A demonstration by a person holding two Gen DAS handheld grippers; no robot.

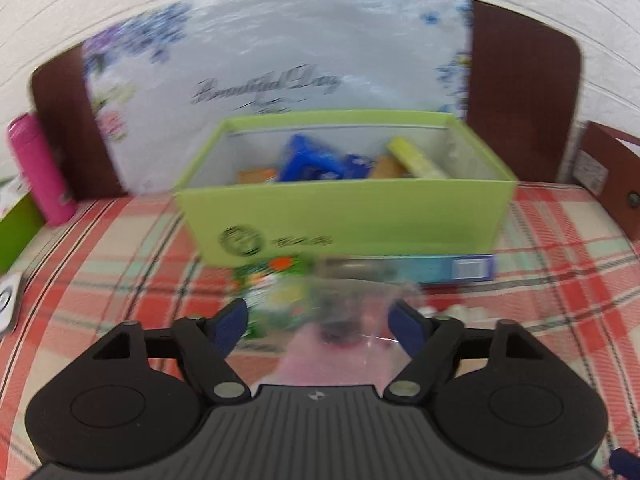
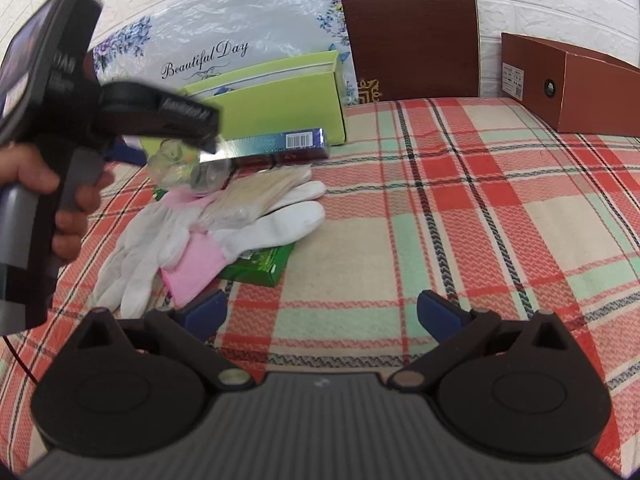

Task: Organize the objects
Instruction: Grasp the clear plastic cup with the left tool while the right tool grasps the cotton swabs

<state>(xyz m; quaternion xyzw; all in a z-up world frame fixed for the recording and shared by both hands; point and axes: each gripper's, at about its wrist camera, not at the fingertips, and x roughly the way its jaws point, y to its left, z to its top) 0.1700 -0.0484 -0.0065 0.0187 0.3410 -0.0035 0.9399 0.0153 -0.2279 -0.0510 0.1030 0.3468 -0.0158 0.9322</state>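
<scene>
My left gripper (image 1: 322, 322) is closed on a clear plastic bottle (image 1: 352, 300), blurred, held above the plaid cloth in front of a lime green box (image 1: 344, 216) that holds blue, yellow and orange packs. In the right wrist view the bottle (image 2: 188, 168) hangs from the left gripper above white gloves (image 2: 192, 236), a pink item (image 2: 196, 268) and a small green box (image 2: 260, 264). A long blue box (image 2: 276, 146) lies by the lime box (image 2: 272, 96). My right gripper (image 2: 320, 316) is open and empty over the cloth.
A pink bottle (image 1: 40, 172) stands at the far left. A brown shoebox (image 2: 568, 84) sits at the back right. A dark brown headboard (image 2: 408, 28) and a flowered "Beautiful Day" package (image 2: 208, 48) stand behind the lime box.
</scene>
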